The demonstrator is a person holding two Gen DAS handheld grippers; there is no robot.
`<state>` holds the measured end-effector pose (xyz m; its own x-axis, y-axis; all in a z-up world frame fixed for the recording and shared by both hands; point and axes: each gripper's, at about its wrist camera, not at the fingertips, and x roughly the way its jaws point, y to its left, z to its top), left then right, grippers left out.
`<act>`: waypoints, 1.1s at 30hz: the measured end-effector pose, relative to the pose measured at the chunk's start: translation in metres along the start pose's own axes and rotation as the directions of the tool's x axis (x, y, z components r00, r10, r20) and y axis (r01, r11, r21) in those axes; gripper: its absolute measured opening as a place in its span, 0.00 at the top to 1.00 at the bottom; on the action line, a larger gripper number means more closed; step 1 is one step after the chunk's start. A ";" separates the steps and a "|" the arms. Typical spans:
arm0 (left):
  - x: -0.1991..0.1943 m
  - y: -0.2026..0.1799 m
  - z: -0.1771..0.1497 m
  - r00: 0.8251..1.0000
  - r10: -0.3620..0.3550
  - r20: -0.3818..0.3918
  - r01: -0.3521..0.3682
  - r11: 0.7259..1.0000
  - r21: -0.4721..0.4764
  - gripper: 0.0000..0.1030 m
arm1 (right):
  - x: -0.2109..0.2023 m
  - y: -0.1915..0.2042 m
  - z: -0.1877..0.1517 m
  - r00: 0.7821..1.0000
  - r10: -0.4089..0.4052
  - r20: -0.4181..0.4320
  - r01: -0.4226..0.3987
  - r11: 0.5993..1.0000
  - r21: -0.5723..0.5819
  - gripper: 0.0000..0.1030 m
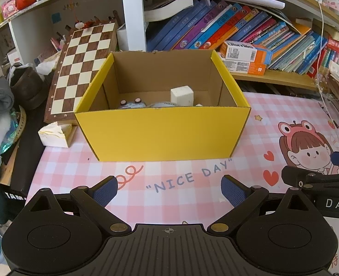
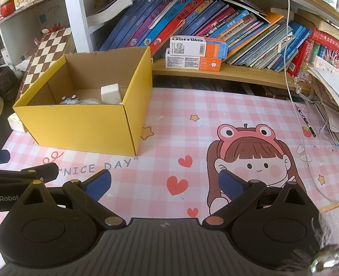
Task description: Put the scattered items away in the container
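A yellow cardboard box (image 1: pixel 160 133) stands open on the pink checked mat (image 1: pixel 192 168). It also shows in the right wrist view (image 2: pixel 77 128) at left. Inside lie a white cube (image 1: pixel 182 95), a small pale blue toy car (image 1: pixel 132 104) and a roll of tape (image 1: pixel 162 104). The cube (image 2: pixel 110 93) and car (image 2: pixel 70 99) also show in the right wrist view. My left gripper (image 1: pixel 169 192) is open and empty, in front of the box. My right gripper (image 2: pixel 165 185) is open and empty over the mat, right of the box.
A chessboard (image 1: pixel 82 69) leans behind the box at left. A small white box (image 1: pixel 54 135) lies by the yellow box's left corner. Books (image 2: pixel 204 23) and toothpaste cartons (image 2: pixel 194 53) fill the shelf behind. A pen (image 2: pixel 306 120) and paper stacks (image 2: pixel 335 105) lie at right.
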<state>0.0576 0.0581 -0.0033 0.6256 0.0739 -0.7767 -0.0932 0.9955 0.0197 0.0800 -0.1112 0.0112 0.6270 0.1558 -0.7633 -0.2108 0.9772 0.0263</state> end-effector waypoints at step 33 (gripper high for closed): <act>-0.003 0.000 -0.001 1.000 0.009 -0.002 -0.009 1.000 -0.011 0.05 | 0.000 0.001 -0.002 1.000 0.008 -0.006 -0.008 1.000 0.003 0.02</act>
<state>0.0549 0.0581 -0.0022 0.6233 0.0826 -0.7776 -0.1068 0.9941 0.0199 0.0778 -0.1106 0.0098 0.6209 0.1624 -0.7669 -0.2130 0.9765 0.0343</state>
